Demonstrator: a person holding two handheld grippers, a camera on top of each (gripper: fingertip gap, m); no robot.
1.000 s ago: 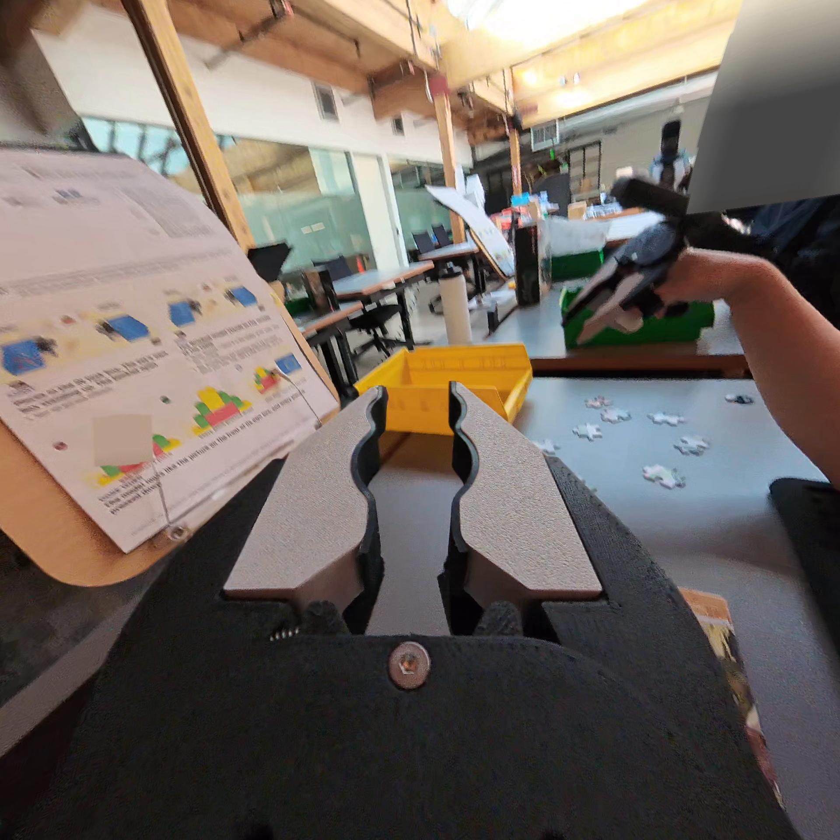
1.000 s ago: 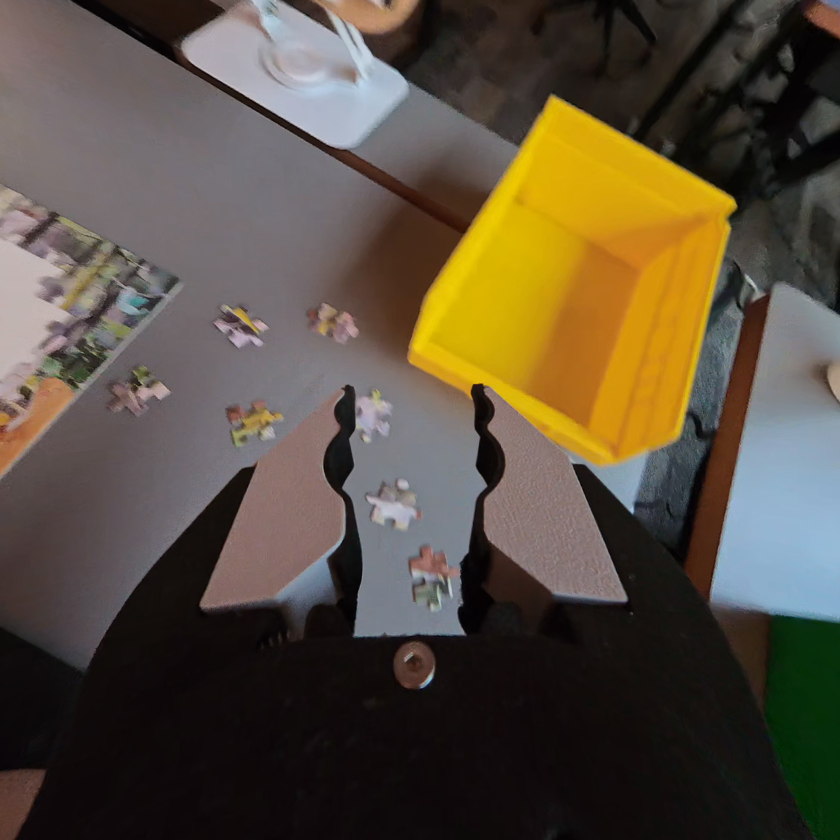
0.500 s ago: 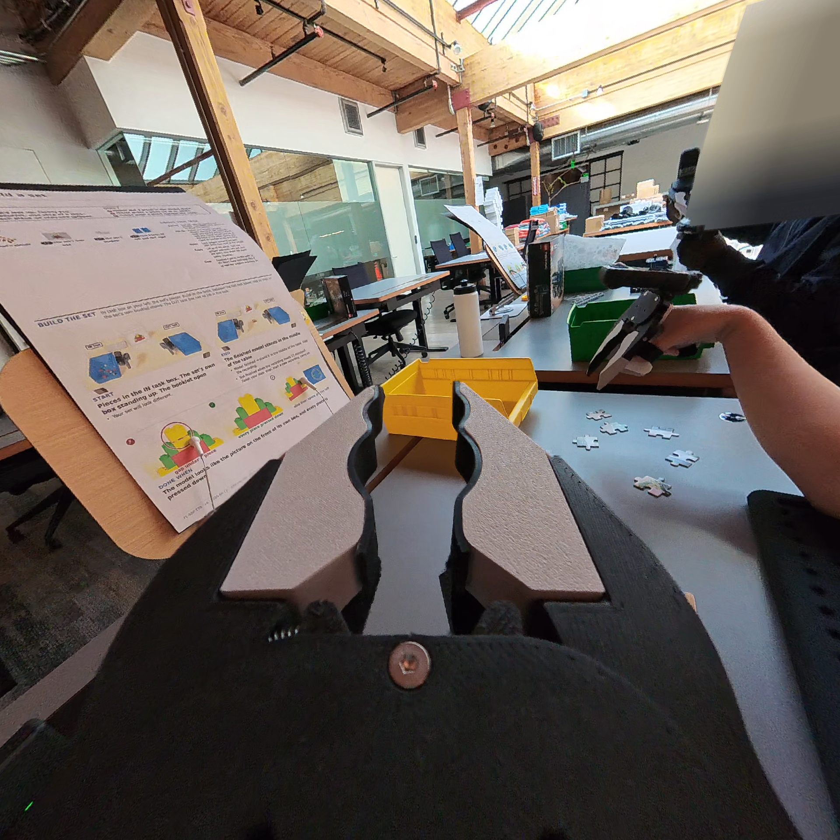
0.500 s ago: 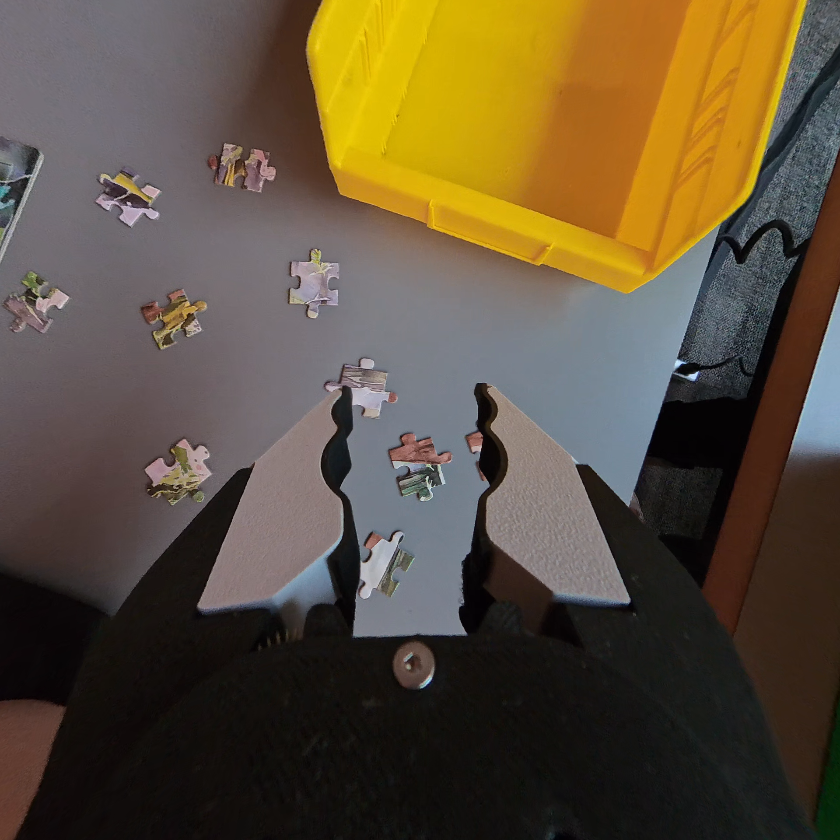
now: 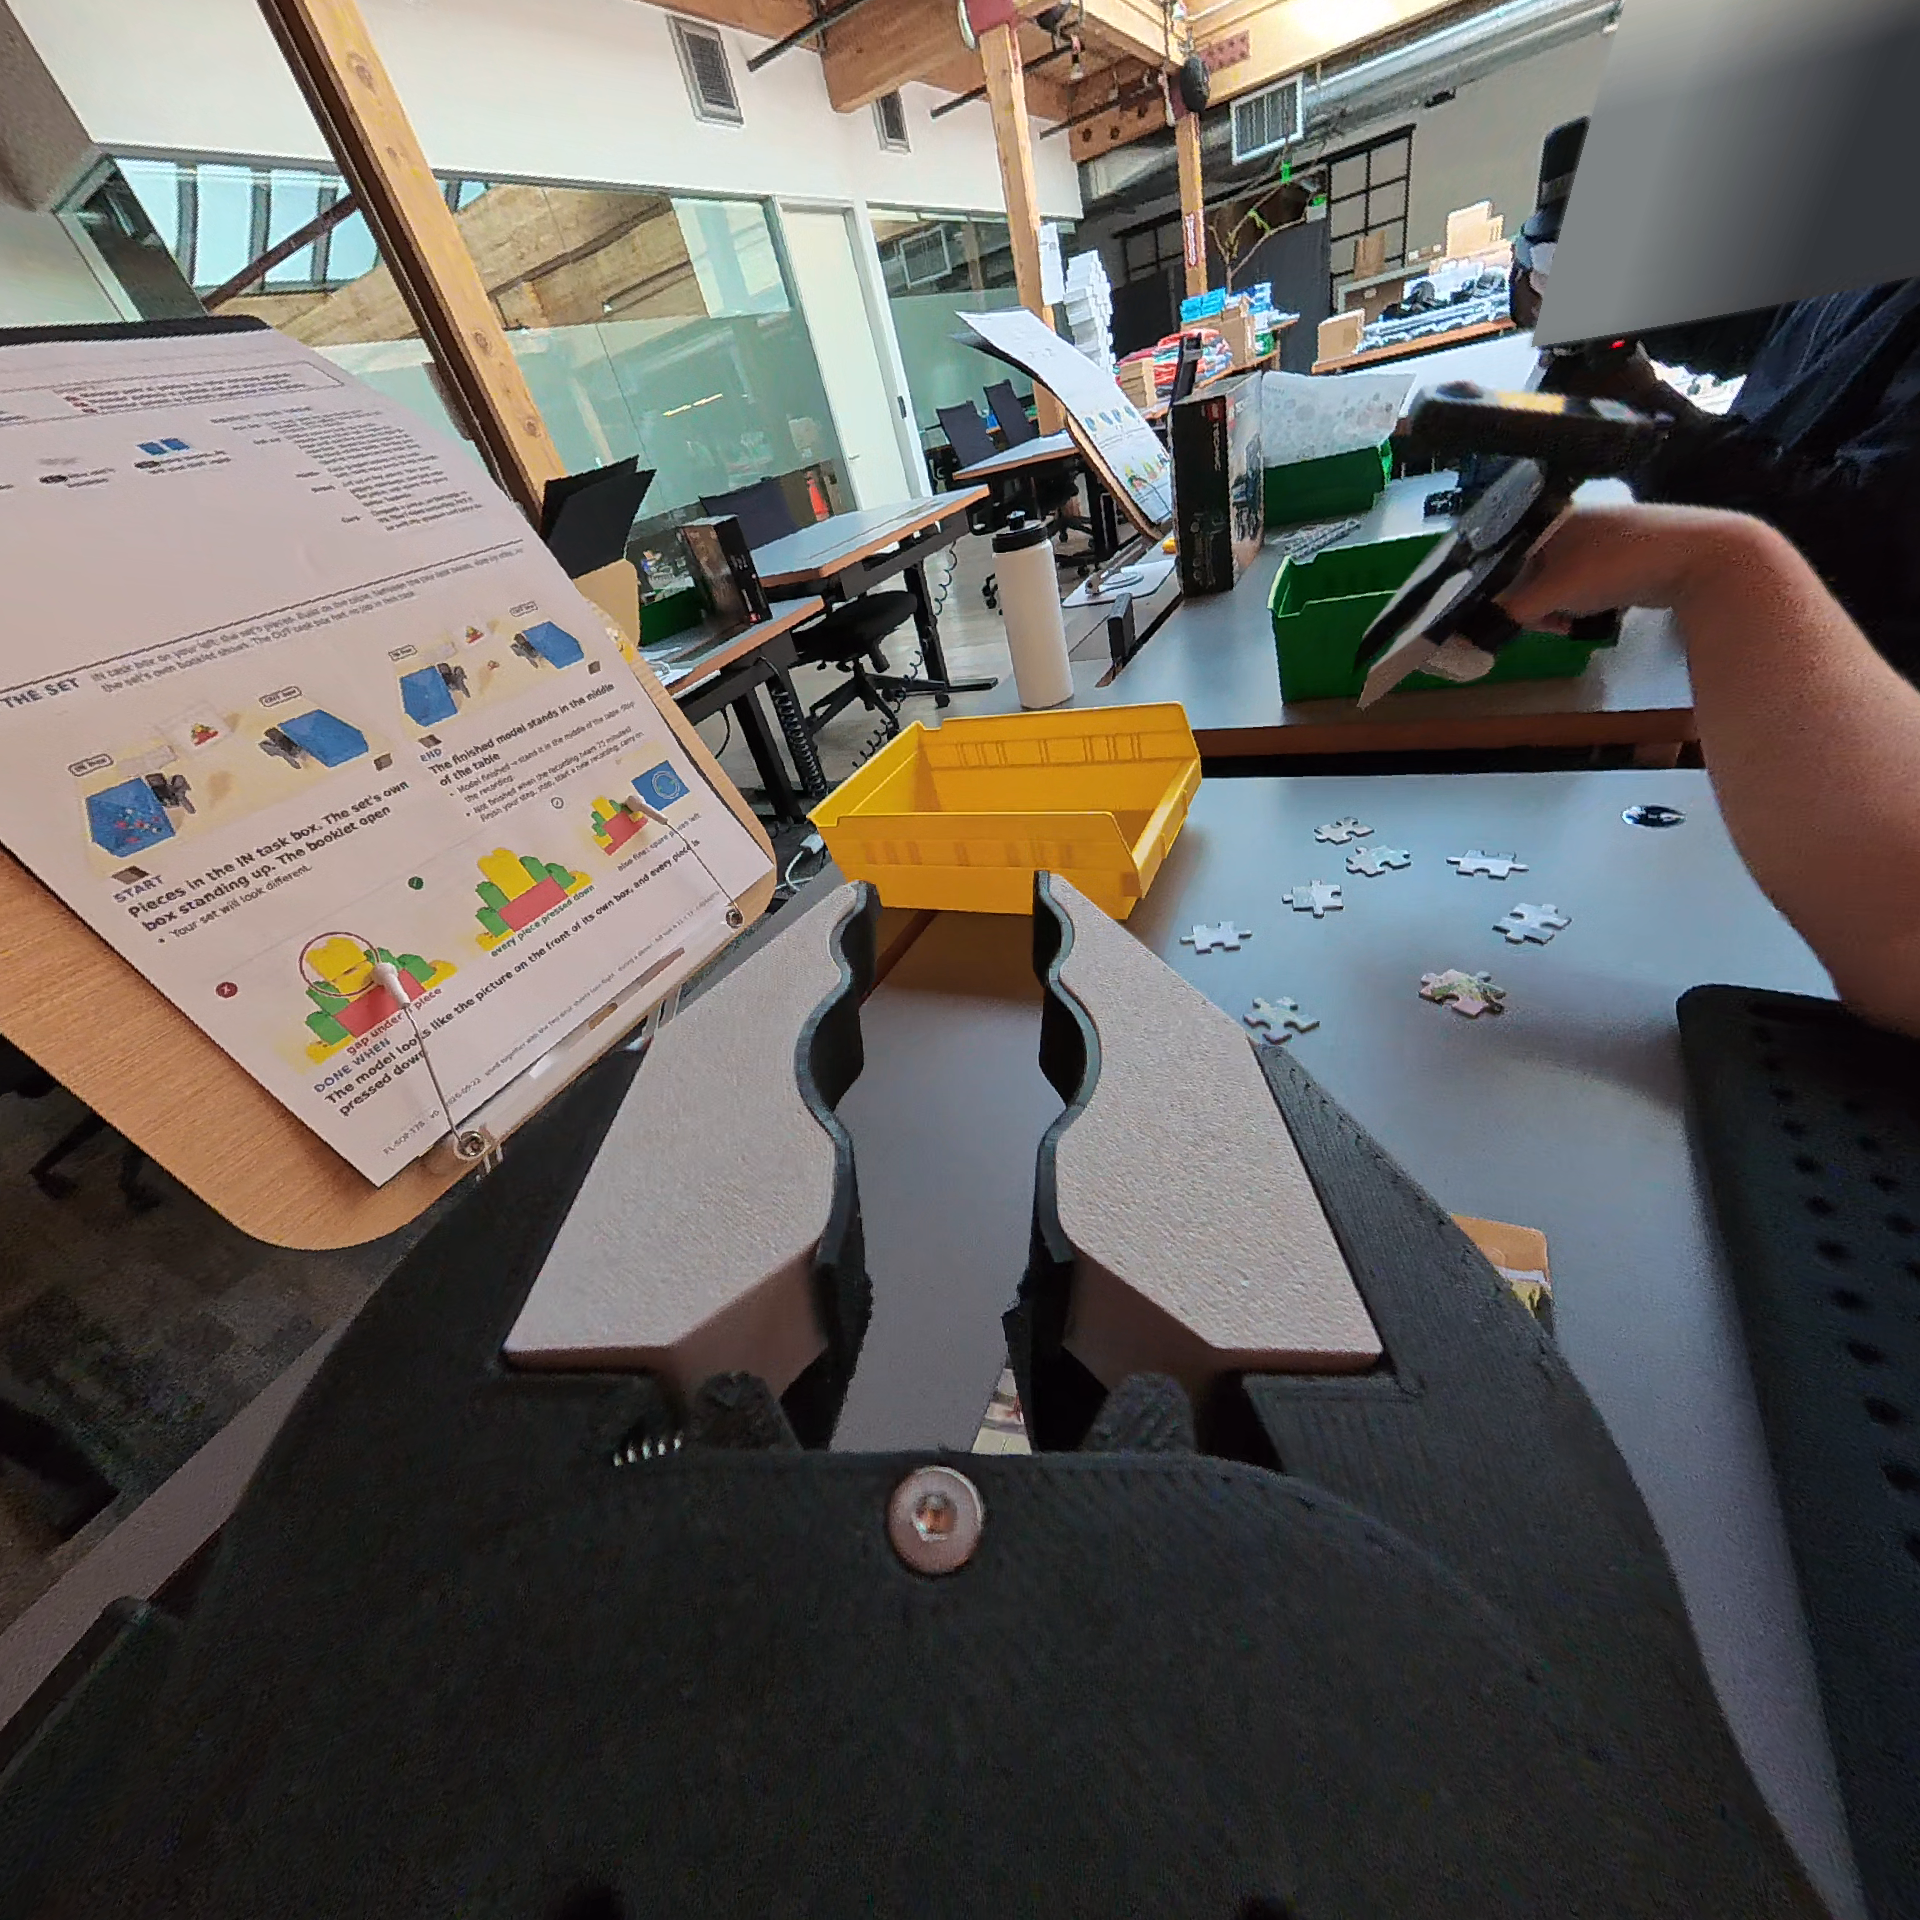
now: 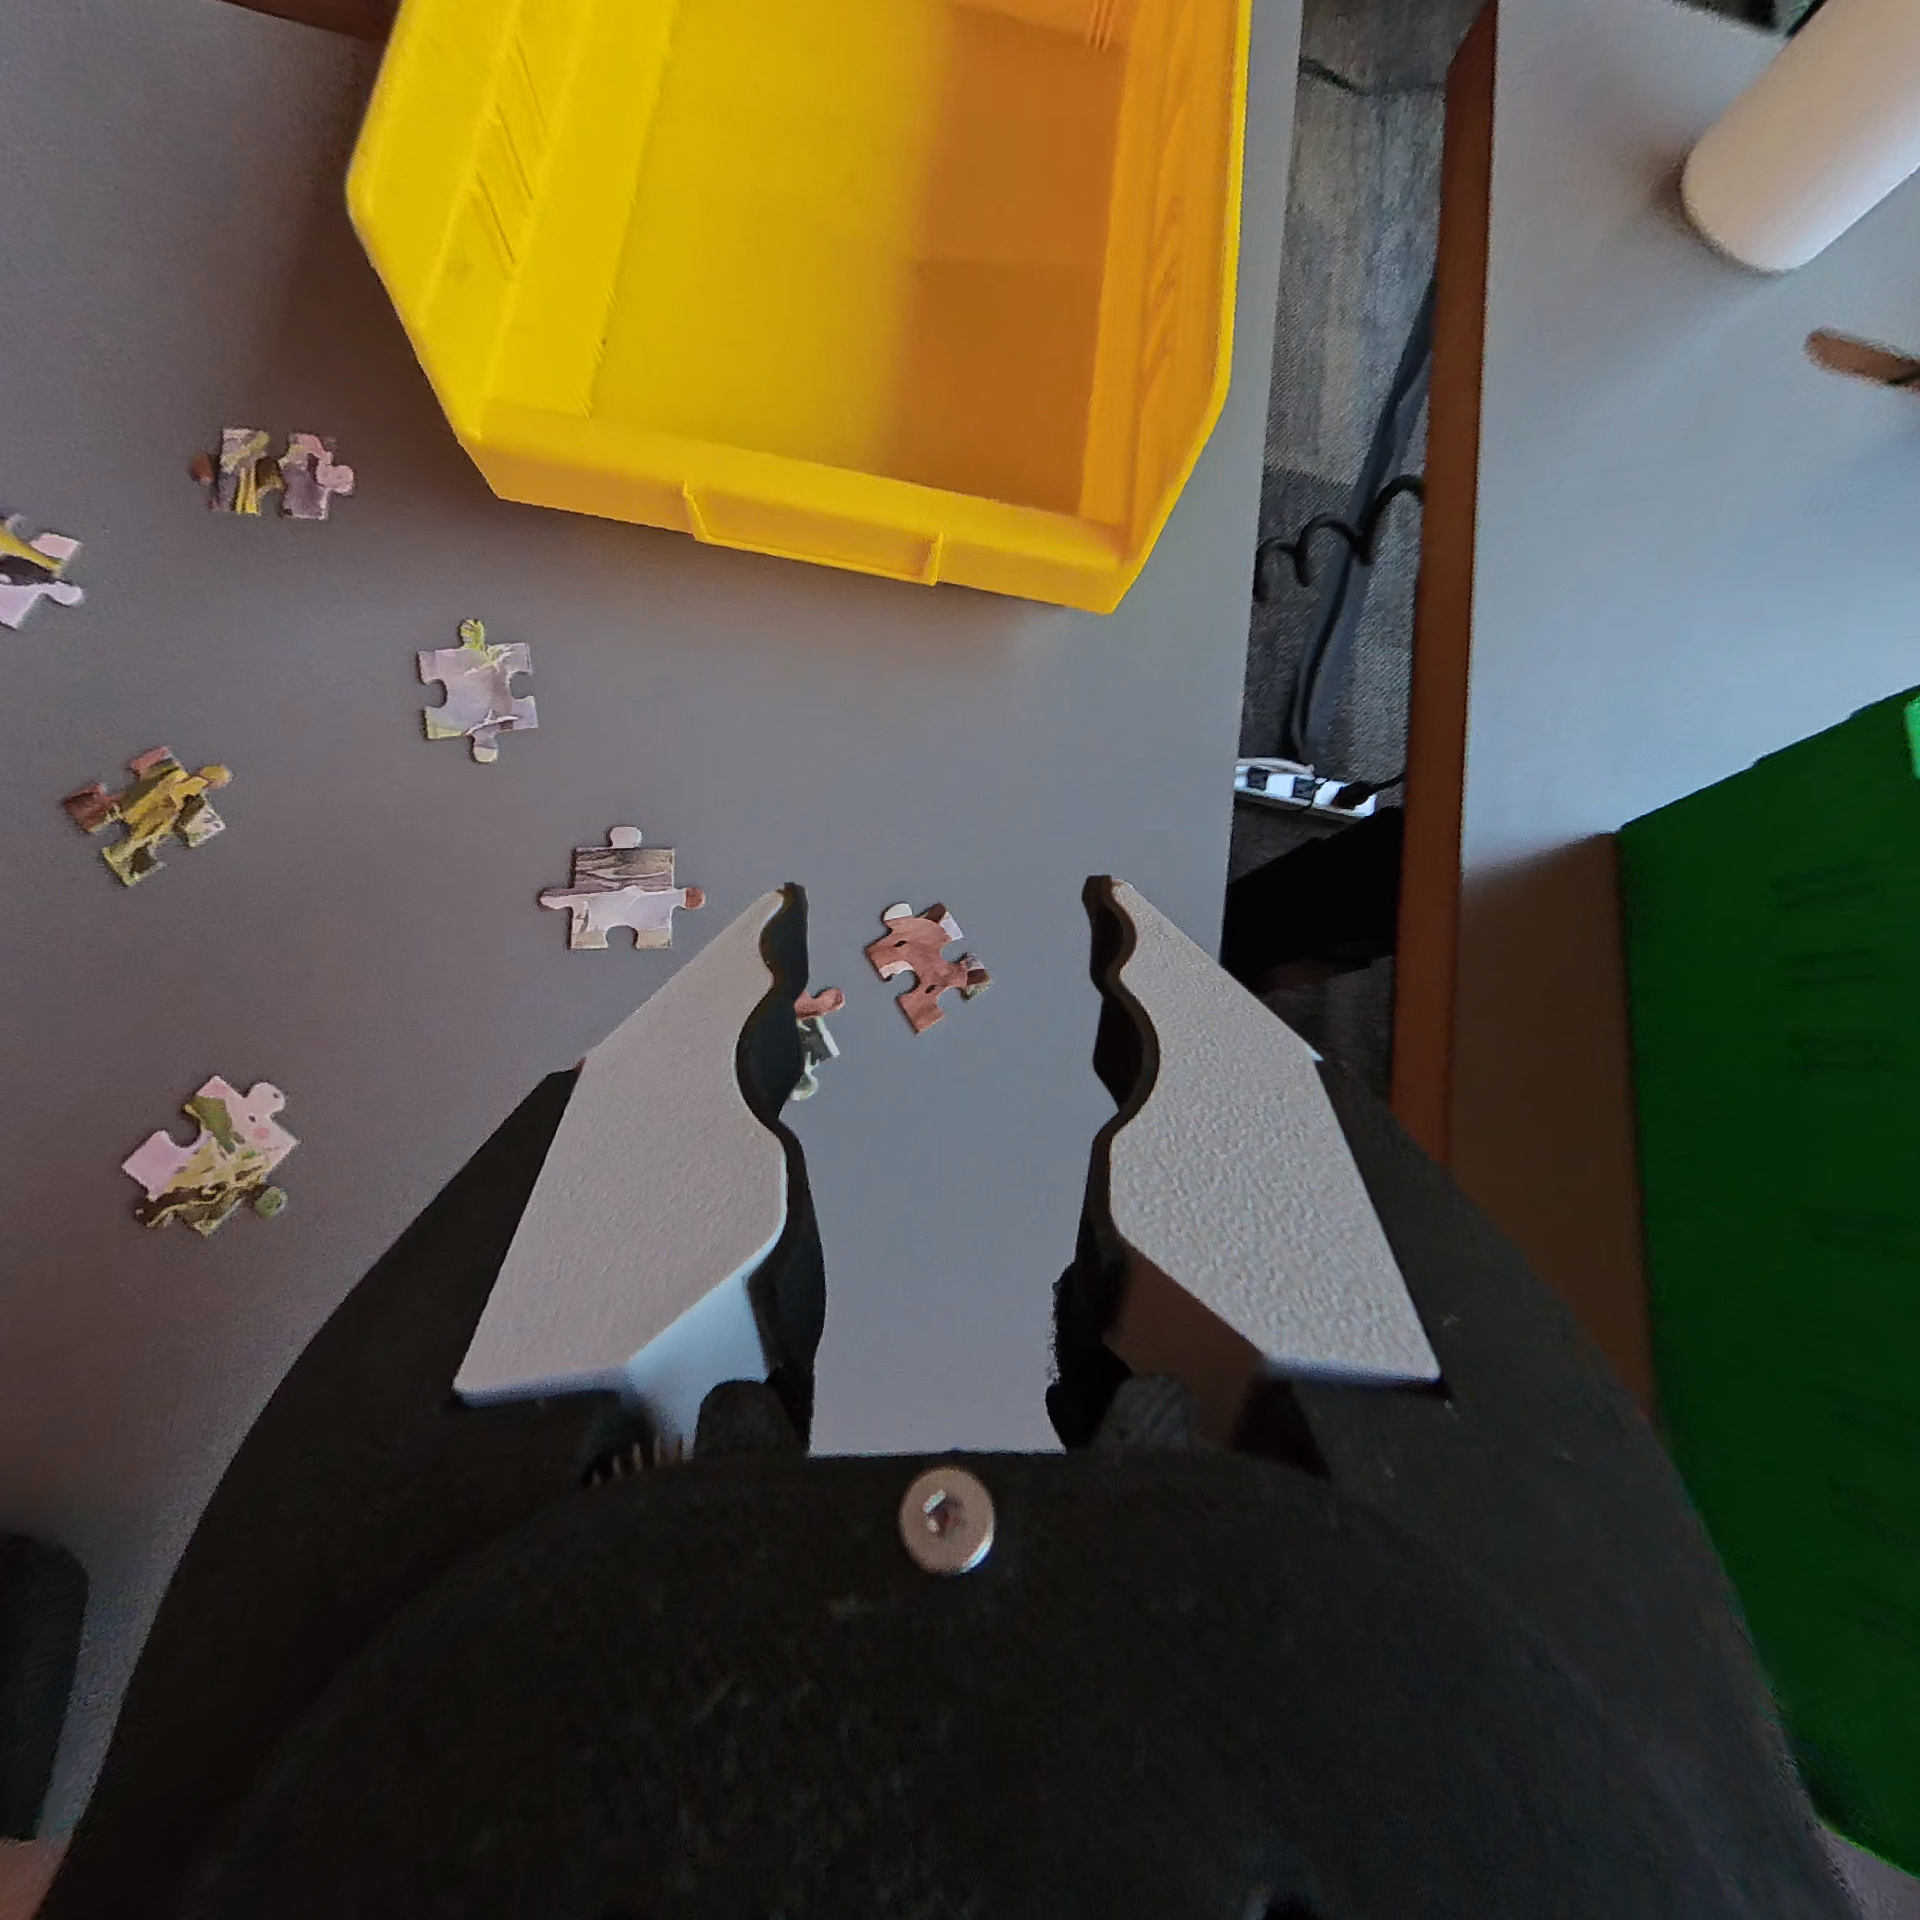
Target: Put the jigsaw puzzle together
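Note:
Several loose jigsaw pieces (image 6: 478, 691) lie picture side up on the grey table (image 6: 935, 748). My right gripper (image 6: 945, 904) is open and empty, pointing down over the table. A reddish-brown piece (image 6: 925, 961) lies below the gap between its fingertips. Another piece (image 6: 816, 1023) is partly hidden by the left finger. My left gripper (image 5: 951, 904) is open and empty, held low over the table and facing the yellow bin (image 5: 1008, 800). The left wrist view also shows the loose pieces (image 5: 1309, 899) and the hand-held right gripper (image 5: 1382, 681) above them.
The empty yellow bin (image 6: 810, 530) sits near the table's far edge. An instruction sheet on a wooden board (image 5: 312, 831) stands to the left. A green bin (image 6: 1787, 1143) and a white bottle (image 6: 1797, 156) are on the neighbouring table. A black mat (image 5: 1808, 1247) lies at right. My hands' fingertips stand some 55 cm from each other.
My right gripper has shifted toward the table's edge and come closer to the pieces; the reddish-brown piece now sits below its gap. My left gripper has barely moved.

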